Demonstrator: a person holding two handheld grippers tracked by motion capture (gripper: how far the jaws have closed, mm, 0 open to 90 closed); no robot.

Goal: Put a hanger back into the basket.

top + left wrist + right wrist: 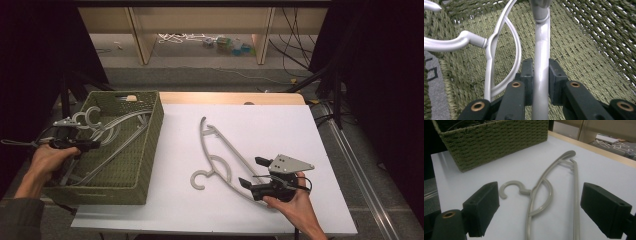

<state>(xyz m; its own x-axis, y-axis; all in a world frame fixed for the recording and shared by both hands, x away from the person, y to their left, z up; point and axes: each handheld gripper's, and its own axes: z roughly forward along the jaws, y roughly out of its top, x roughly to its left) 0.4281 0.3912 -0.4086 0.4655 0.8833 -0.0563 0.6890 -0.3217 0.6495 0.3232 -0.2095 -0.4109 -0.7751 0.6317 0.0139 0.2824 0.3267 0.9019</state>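
Left gripper (540,82) sits inside the woven green basket (150,145), jaws pinching a smooth grey plastic hanger (541,50). Step in hand, by my reading: lifting it out (others tangle beside it, so pull slowly). Right gripper (540,207) hovers, jaws spread, over another hanger (541,195) flat on the white bench (280,125).

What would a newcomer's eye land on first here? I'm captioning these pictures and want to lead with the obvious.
First, the grey hanger lying flat on the white table, with the right gripper open just beside its lower end. Next, the green woven basket at the table's left edge, holding more hangers. Inside it, the left gripper is shut on the bar of one hanger.
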